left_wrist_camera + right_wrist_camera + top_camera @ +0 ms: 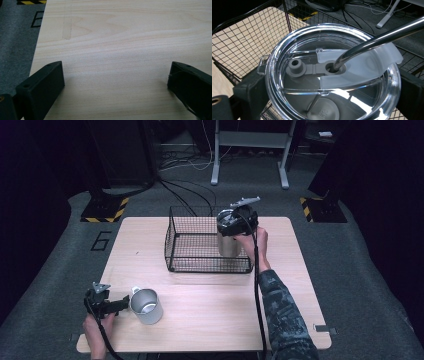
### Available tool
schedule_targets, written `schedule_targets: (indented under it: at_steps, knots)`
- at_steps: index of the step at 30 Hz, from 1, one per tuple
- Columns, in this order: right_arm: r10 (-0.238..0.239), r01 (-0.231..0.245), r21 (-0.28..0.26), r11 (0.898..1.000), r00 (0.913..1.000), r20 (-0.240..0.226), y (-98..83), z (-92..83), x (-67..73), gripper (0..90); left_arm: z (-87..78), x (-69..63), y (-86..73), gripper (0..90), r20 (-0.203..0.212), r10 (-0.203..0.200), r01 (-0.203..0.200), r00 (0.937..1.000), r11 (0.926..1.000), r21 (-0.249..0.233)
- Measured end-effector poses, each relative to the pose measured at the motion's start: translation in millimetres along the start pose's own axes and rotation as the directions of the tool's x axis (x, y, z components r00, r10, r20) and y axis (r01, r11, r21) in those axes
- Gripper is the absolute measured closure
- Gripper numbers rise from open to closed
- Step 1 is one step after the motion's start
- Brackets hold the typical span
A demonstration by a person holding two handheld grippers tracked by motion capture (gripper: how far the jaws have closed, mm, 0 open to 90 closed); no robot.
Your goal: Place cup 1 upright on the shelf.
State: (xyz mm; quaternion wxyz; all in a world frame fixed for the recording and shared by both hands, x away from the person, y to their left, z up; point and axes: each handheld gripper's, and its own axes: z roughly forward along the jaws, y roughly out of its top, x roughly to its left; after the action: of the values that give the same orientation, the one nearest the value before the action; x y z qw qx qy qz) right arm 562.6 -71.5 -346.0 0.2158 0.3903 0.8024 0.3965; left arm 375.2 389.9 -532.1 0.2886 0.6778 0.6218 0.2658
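Note:
A steel tumbler (pixel 228 246) with a clear lid (pixel 312 87) and a bent metal straw (pixel 382 37) hangs upright inside the right part of a black wire basket (pixel 172 227). My right gripper (pixel 230 231) is shut on it near the top, one jaw on each side of the lid in the right gripper view (pixel 332 85). A steel mug (pixel 146 306) stands at the front left of the table, its handle at the far left side. Just left of the mug, my left gripper (pixel 121 305) is open, with bare wood between its jaws (pixel 116 77).
The wooden table (pixel 210 305) has free room in front of the basket and to the mug's right. Its left edge (pixel 37 50) runs close beside the left gripper, with grey floor beyond. Basket mesh (pixel 242 42) surrounds the tumbler. Cables and a stand lie on the floor behind.

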Motion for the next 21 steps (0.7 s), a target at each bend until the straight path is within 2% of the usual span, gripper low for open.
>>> schedule_targets:
  at_steps: [7, 10, 15, 21]
  knots:
    - [0.0, 0.0, 0.015, 1.0, 1.0, -0.007, -2.2, 7.7, 0.1, 3.4, 0.0, 0.0, 0.0, 0.8, 0.0, 0.0, 0.0, 1.0, 1.0, 0.0]
    - [0.024, -0.024, 0.021, 0.999, 0.9997, -0.007, -3.2, 10.7, 1.3, 3.4, 0.0, 0.0, 0.0, 0.8, 0.0, 0.0, 0.0, 1.0, 1.0, 0.0]
    - [0.033, -0.033, 0.025, 0.999, 0.9994, -0.004, -5.4, 15.8, 0.4, 3.4, 0.0, 0.0, 0.0, 0.9, 0.001, 0.0, 0.0, 1.0, 1.0, -0.001]
    - [0.027, -0.027, 0.042, 0.999, 0.9996, 0.001, -10.9, 24.0, -0.7, 3.4, -0.1, -0.2, -0.1, 1.1, -0.001, 0.0, 0.0, 1.0, 1.0, -0.001]
